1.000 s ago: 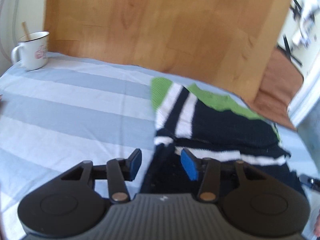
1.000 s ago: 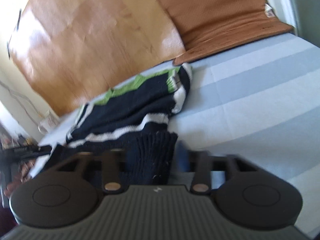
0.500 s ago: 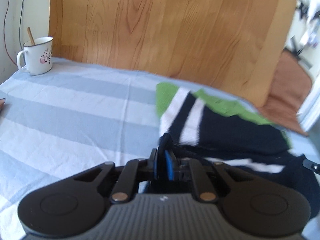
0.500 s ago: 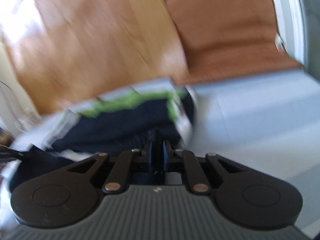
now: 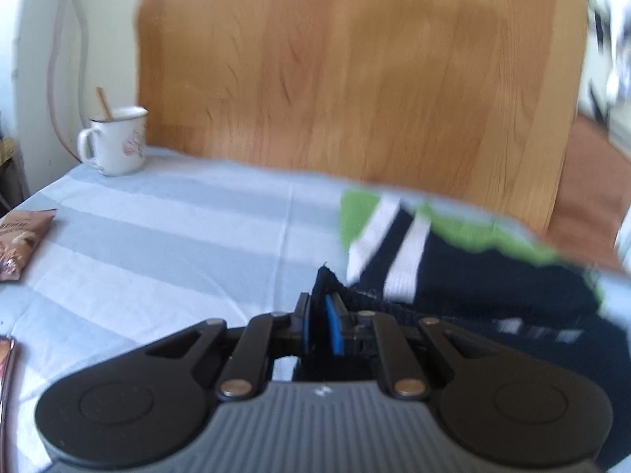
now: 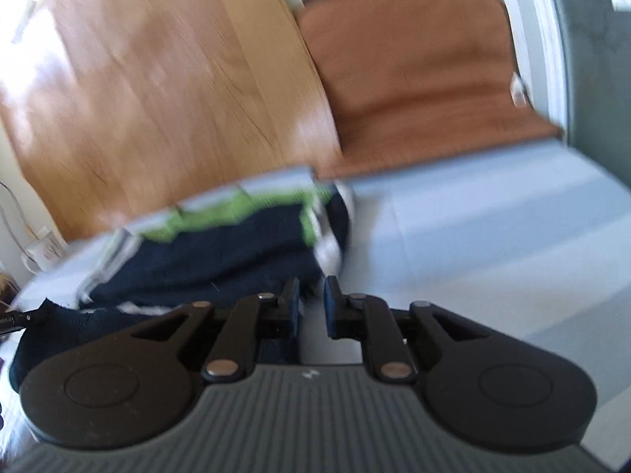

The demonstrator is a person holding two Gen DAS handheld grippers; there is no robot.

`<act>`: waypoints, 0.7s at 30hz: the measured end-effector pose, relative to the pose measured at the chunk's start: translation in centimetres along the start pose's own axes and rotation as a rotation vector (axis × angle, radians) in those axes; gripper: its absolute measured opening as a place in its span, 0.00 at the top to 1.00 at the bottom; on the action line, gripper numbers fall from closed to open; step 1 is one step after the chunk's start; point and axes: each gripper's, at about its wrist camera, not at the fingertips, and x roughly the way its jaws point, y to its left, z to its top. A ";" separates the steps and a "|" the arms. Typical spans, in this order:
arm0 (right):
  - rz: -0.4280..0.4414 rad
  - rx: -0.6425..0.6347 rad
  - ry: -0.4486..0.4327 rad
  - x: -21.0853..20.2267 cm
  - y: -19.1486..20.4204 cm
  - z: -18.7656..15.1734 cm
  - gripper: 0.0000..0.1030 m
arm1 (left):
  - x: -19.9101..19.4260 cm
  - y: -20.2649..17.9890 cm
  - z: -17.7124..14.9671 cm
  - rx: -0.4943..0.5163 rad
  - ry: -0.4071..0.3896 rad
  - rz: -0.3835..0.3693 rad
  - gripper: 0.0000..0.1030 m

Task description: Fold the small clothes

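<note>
A navy, green and white striped knitted garment (image 5: pixel 493 276) is seen lying on the blue-striped cloth (image 5: pixel 157 236), in front of the wooden board (image 5: pixel 355 79). A navy edge of the garment is pinched between the nearly closed jaws of the left gripper (image 5: pixel 318 321). The right gripper (image 6: pixel 311 307), at the garment's other side, has just been opening slightly; a narrow gap shows, with nothing made out between the pads. Much is blurred. A mug (image 5: pixel 116 146) stands well left of the garment.
</note>
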 end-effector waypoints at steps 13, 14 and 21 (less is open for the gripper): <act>0.216 -0.105 0.115 5.5 3.4 9.6 0.65 | -0.8 0.8 7.3 0.002 -0.044 -0.059 0.74; 0.231 -0.103 0.144 7.4 4.1 10.6 0.57 | 0.0 0.1 7.9 0.008 -0.034 -0.078 0.74; 0.193 -0.130 0.307 21.1 9.2 14.1 0.37 | 9.3 -4.8 11.7 0.005 0.140 -0.194 0.74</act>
